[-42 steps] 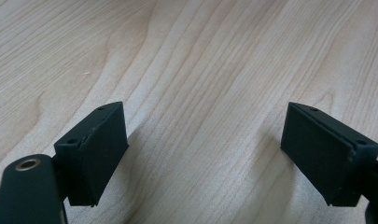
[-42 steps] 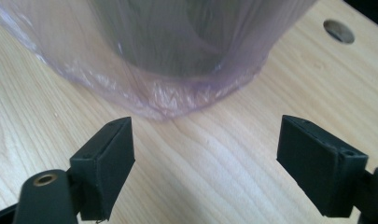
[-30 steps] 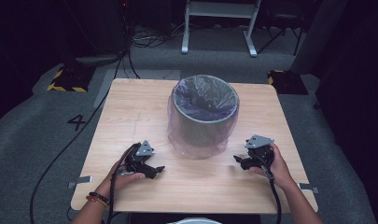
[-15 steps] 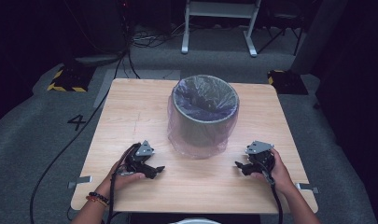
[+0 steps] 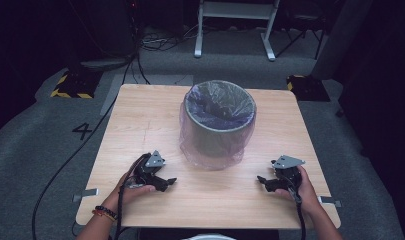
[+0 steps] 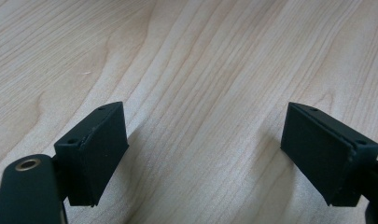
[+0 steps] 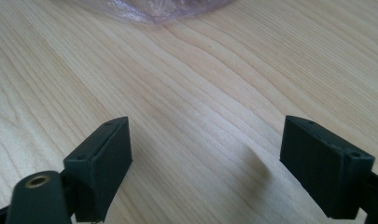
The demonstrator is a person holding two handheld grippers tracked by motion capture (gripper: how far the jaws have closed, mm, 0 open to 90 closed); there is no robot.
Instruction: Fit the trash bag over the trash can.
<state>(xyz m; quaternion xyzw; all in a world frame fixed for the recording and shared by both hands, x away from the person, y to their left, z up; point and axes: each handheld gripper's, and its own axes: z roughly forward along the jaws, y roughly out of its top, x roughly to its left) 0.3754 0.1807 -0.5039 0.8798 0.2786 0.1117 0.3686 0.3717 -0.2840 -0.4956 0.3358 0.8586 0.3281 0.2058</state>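
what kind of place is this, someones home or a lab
Most likely a lab or recording studio, not a home: a bare wooden table stands on grey carpet among dark drapes, cables trail over the floor, and a hazard-striped block sits behind. A lined bin is the lone prop.

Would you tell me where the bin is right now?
In the high view, the bin stands mid-table, toward the far edge, ahead of and between both grippers.

Grey bin, upright at table centre, translucent purple liner draped over rim and sides.
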